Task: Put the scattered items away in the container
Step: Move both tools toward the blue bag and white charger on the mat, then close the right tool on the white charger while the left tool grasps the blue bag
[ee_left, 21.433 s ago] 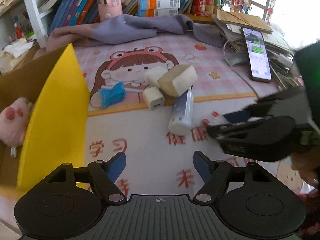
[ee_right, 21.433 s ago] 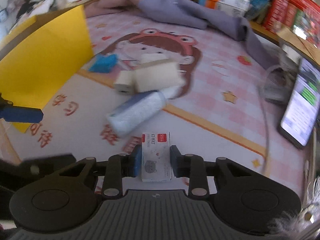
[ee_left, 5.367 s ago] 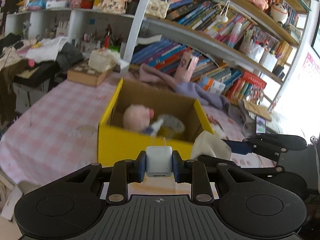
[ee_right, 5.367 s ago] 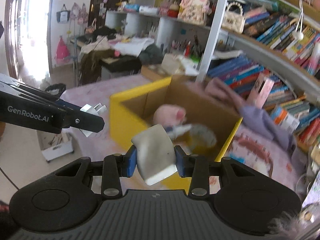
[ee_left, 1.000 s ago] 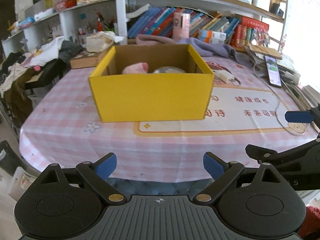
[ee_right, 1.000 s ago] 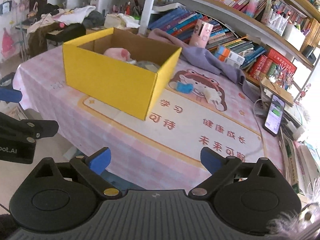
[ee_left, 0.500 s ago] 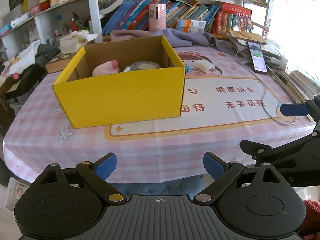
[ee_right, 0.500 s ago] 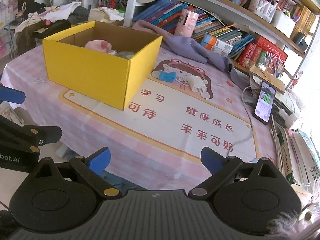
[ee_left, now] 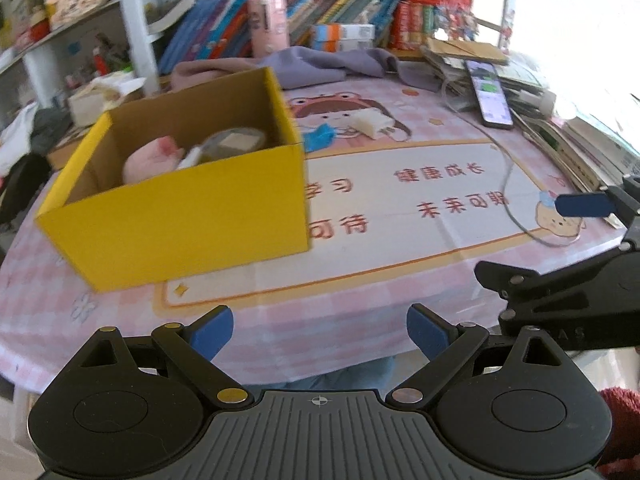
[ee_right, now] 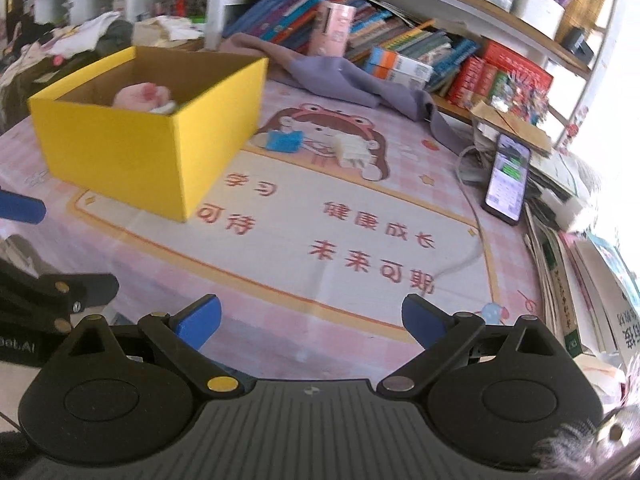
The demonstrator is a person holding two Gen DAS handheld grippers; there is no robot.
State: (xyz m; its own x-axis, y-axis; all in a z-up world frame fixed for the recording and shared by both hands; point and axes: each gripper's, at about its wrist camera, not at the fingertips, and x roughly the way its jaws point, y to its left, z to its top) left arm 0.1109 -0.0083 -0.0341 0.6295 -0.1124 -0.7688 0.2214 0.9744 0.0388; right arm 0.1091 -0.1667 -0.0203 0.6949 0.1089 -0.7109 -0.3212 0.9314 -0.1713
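A yellow cardboard box stands on the pink table mat; it also shows in the right wrist view. Inside lie a pink plush toy and other items. A small blue item and a white charger plug lie on the mat right of the box; in the right wrist view they are the blue item and the plug. My left gripper is open and empty above the table's near edge. My right gripper is open and empty, to the right of the left one.
A phone with a white cable lies at the right. Stacked books and papers line the right edge. A purple cloth and a bookshelf stand behind the mat.
Both grippers have moved forward toward the table, so the box and the mat look closer and larger. Both stay open and empty.
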